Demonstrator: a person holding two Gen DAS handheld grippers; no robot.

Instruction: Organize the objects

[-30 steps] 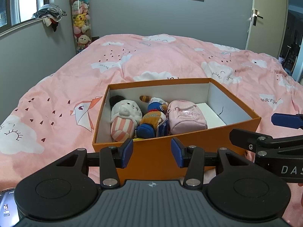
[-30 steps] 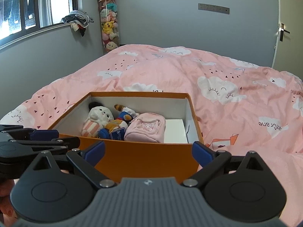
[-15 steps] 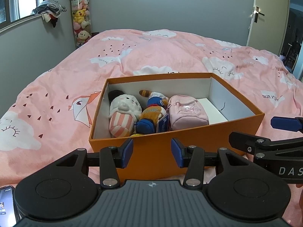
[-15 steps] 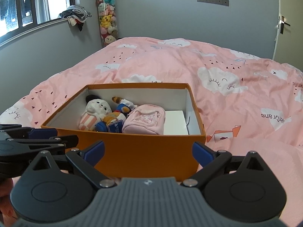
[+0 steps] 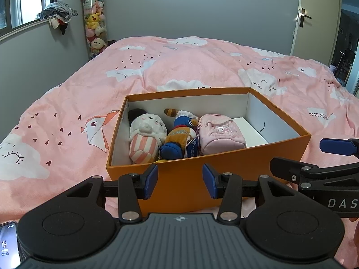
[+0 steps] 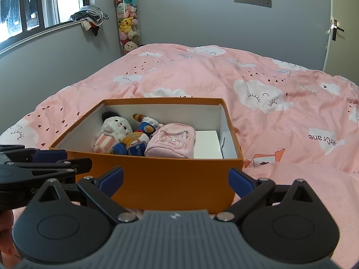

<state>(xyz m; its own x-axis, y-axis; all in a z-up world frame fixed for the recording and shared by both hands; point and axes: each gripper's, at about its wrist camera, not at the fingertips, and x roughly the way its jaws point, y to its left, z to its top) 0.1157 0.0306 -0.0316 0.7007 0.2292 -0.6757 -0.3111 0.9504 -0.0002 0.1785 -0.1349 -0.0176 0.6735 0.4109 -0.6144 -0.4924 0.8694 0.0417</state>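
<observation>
orange box (image 5: 186, 179) on the pink bed (image 5: 67, 103), plushies (image 5: 145, 134) and pink pouch (image 5: 221, 132) lined up inside, probably to save room. left gripper (image 5: 179, 180) half-open, empty; right gripper (image 6: 176, 179) spread wide, empty.

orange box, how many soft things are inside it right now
3 that show: a striped white plush at the left, a blue and brown plush in the middle, and a pink pouch to its right. The orange box may hide more behind its near wall.

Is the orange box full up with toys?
No. The orange box holds toys on its left; its right end shows only a flat white piece.
</observation>
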